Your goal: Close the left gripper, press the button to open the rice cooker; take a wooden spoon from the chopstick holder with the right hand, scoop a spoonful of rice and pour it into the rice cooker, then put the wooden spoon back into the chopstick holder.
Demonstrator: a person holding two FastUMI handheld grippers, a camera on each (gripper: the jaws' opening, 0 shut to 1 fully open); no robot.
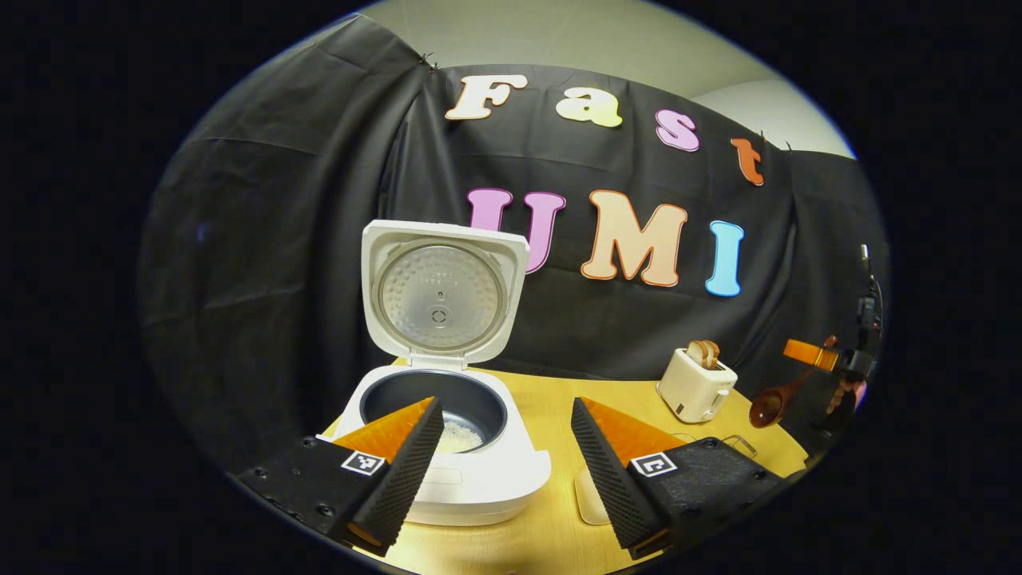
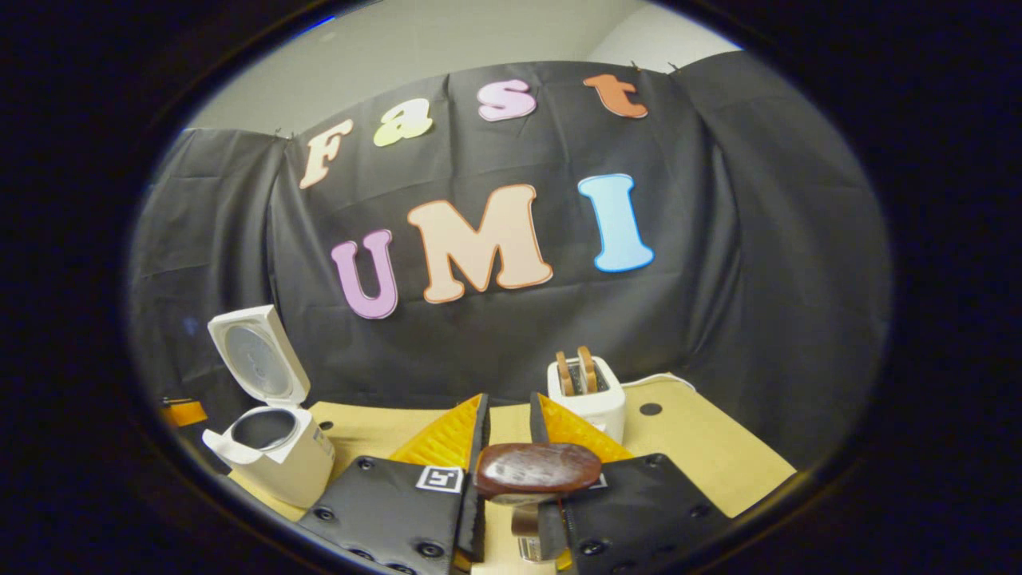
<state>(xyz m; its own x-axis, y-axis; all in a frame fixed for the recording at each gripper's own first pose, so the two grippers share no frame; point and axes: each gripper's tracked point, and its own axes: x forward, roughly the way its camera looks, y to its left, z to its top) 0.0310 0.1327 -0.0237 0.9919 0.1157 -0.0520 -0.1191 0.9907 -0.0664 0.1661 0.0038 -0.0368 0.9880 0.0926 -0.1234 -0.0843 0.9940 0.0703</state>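
while my left hand-held gripper (image 1: 507, 443) hangs with its fingers spread wide and nothing between them, the rice cooker (image 1: 447, 447) sits just ahead on the bench (image 1: 551, 399), lid up, some rice in the pot. my right hand-held gripper (image 2: 509, 435) is clamped on the wooden spoon (image 2: 536, 469), its bowl lying across my fingers, well right of the cooker and near the toaster (image 2: 587, 395).

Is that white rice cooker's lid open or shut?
Open. The lid stands upright behind the rice cooker, its inner face showing, and the dark inner pot holds a little rice.
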